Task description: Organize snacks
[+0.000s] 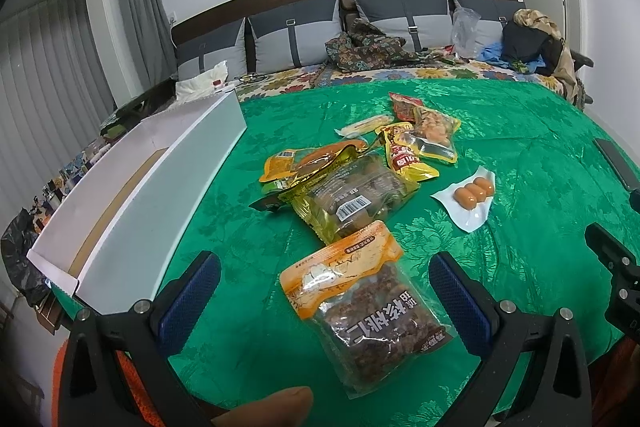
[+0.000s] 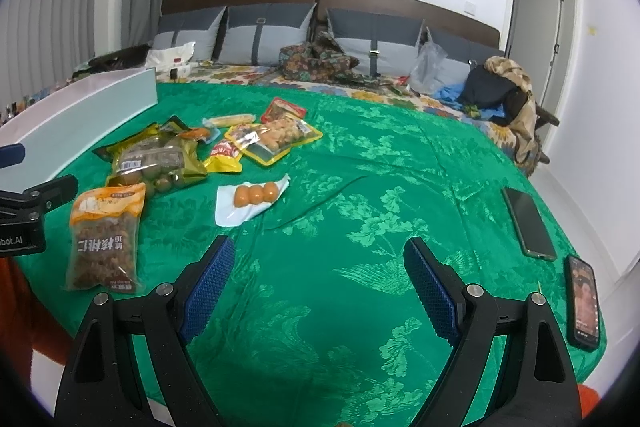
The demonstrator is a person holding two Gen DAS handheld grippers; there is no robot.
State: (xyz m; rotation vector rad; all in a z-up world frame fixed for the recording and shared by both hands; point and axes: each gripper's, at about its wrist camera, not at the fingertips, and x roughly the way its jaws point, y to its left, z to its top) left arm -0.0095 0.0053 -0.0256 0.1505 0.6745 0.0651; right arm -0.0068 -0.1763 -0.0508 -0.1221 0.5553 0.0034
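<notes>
Snacks are lying loose on the green bedspread (image 2: 360, 163), centre-left of the frame, none yet boxed. Left hand-held gripper (image 1: 324, 287) is hanging released, jaws spread around the walnut bag (image 1: 360, 307), not touching. Right hand-held gripper (image 2: 320, 279) is idling released over bare cloth. White box (image 1: 160, 195) is waiting at left. Probable step: first pick. Next move calls for lowering, clenching on the bag, carrying it left.

An orange-topped clear bag of brown nuts (image 1: 362, 311) lies on the green patterned bedspread (image 1: 500, 131), nearest the cameras; a long white cardboard box (image 1: 160, 187) sits left, and a clear pouch of three orange eggs (image 1: 472, 193) lies right of the pile.
</notes>
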